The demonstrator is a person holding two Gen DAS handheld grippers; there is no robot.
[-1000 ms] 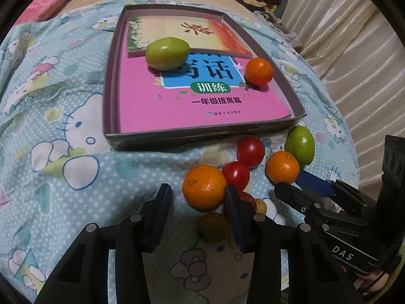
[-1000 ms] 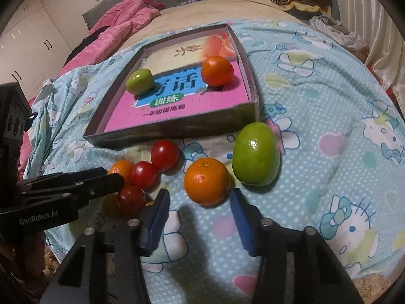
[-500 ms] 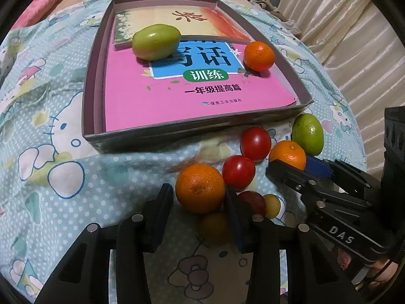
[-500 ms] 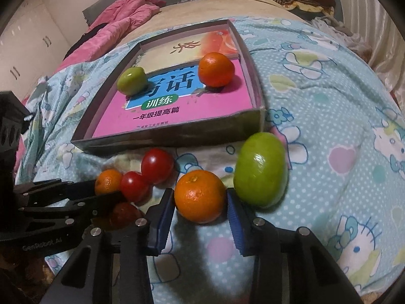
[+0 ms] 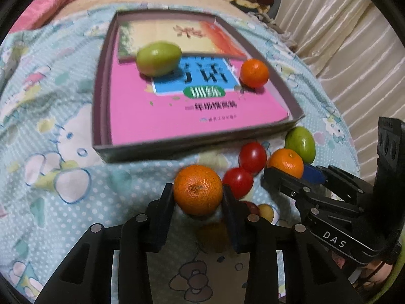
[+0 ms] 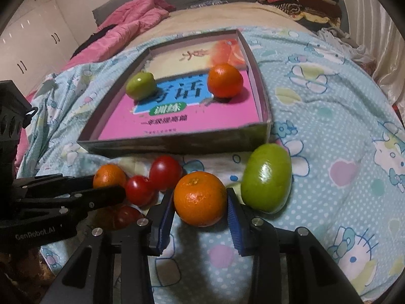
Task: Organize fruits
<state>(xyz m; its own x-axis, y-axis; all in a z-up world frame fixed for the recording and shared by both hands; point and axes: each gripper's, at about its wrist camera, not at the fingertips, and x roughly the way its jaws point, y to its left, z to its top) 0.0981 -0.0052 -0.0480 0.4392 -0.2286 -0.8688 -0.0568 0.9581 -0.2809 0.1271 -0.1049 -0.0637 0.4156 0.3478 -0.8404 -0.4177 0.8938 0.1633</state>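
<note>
Left wrist view shows the left tongs (image 5: 198, 197) drawn in on an orange (image 5: 198, 190): a second ago the fruit sat between wider jaws, and now both pads press its sides; they have just been closing. The patterned bedspread (image 5: 50, 131) looks blurred beneath it, so the fruit may already be coming off the bed, though that cannot be told for sure.

Right wrist view tells the same of the right tongs (image 6: 200, 211). Their jaws have just been narrowing round a second orange (image 6: 200, 198), which now sits squarely between the blue pads, touching or very nearly touching both. A large green fruit (image 6: 266, 177) lies just beside the right-hand pad, and two red tomatoes (image 6: 154, 179) lie just to the left, between the two tongs.

Judged from this, both grasps are made or almost made, and carrying each orange over the near wall of the box (image 6: 177, 145) comes next. Inside it, on a pink book, another orange (image 6: 224, 80) and a small green fruit (image 6: 140, 85) already rest, well apart.
</note>
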